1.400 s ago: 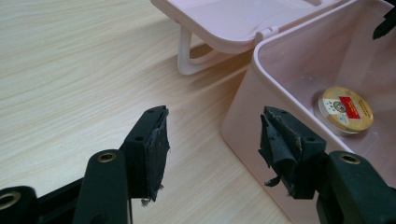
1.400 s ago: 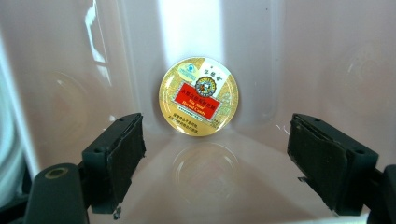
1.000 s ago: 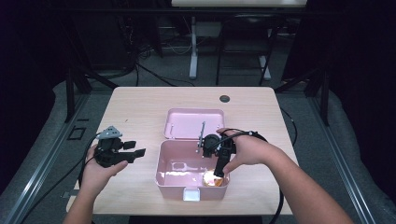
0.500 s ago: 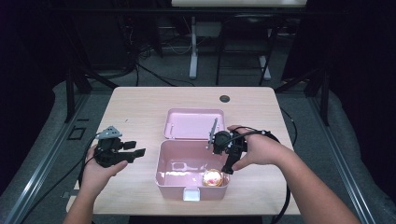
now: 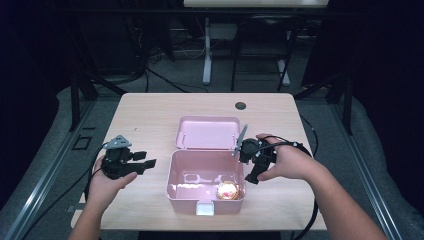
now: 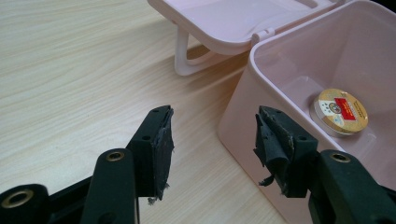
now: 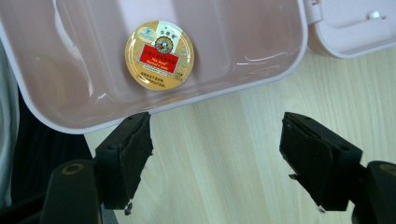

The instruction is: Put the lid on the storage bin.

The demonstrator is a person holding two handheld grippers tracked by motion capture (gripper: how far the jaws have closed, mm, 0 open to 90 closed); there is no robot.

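Observation:
A pink plastic box (image 5: 175,187) stands open at the table's front middle, its lid (image 5: 207,133) laid back flat behind it. Inside, near the front right corner, lies a round gold tin with a red label (image 5: 228,190) (image 7: 159,55) (image 6: 340,110). My right gripper (image 5: 254,169) (image 7: 215,158) hangs open over the table just right of the box (image 7: 261,77), holding nothing. My left gripper (image 5: 146,163) (image 6: 212,144) is open and empty, resting left of the box (image 6: 238,121) with its jaws pointed at the box's wall.
The light wooden table (image 5: 150,112) has a small dark cable hole (image 5: 240,106) at the back. Bare tabletop lies on both sides of the box. Dark floor, cables and frame legs surround the table.
My right gripper has drawn back out of the box to its right side, leaving the gold tin lying inside. The left gripper has not moved.

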